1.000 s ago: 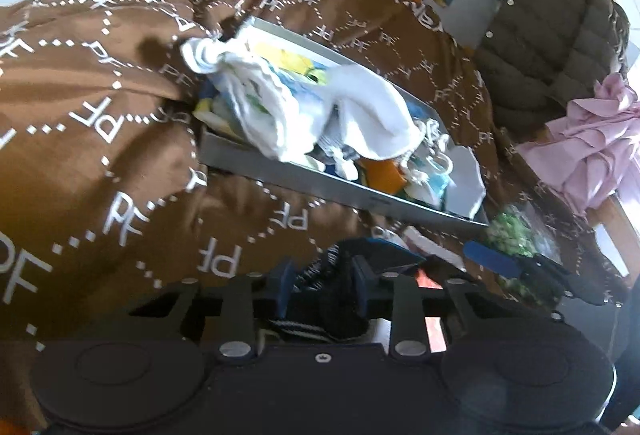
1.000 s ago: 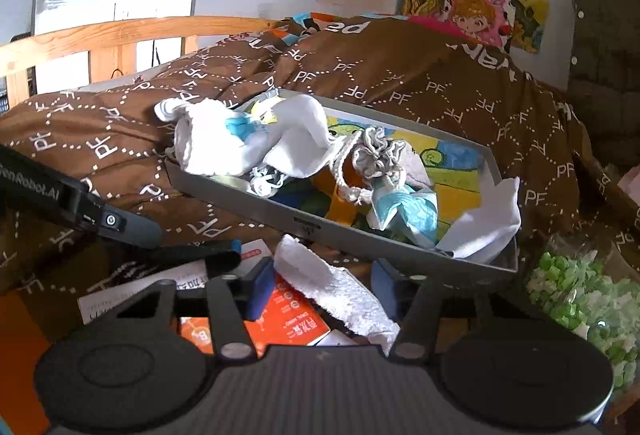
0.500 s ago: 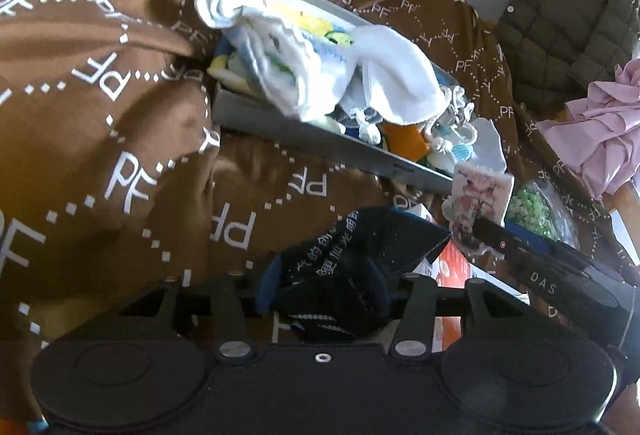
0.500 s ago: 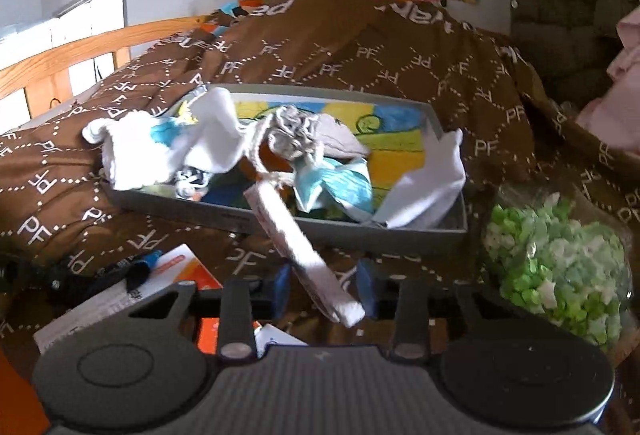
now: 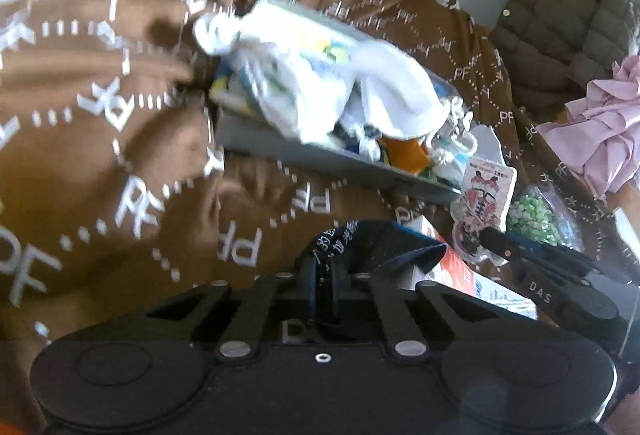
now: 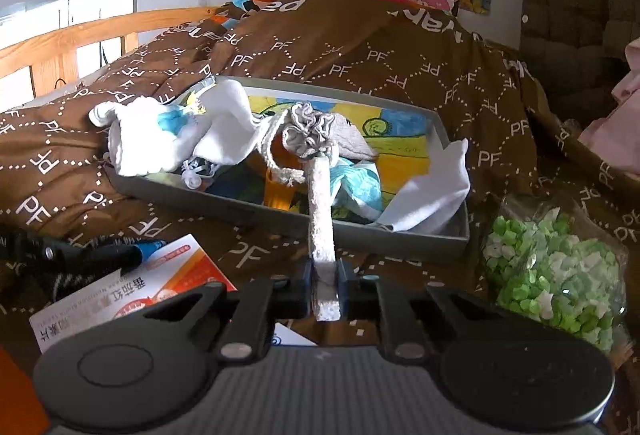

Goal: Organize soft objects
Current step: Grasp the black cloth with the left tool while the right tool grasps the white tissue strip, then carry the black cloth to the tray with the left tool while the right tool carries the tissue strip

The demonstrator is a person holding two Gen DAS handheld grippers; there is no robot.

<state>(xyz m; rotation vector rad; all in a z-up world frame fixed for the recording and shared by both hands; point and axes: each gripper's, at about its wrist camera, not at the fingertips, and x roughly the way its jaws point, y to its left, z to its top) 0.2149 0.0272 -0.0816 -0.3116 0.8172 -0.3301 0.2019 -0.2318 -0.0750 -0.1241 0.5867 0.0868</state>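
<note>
We are carrying two soft pieces toward the grey tray [image 6: 404,241] on the bed: our right gripper [image 6: 325,277] is clamping a pale towelling strip [image 6: 322,211] that reaches over the tray's near wall, and our left gripper [image 5: 335,281] is pinching a dark printed sock [image 5: 372,243] short of it. Next, we judge, each needs lifting over the wall before letting go.

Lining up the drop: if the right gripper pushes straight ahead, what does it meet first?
The right gripper, shut on the grey sock, would probably meet the near wall of the grey tray first; depth is unclear, and the sock's tip already hangs over it.
</note>
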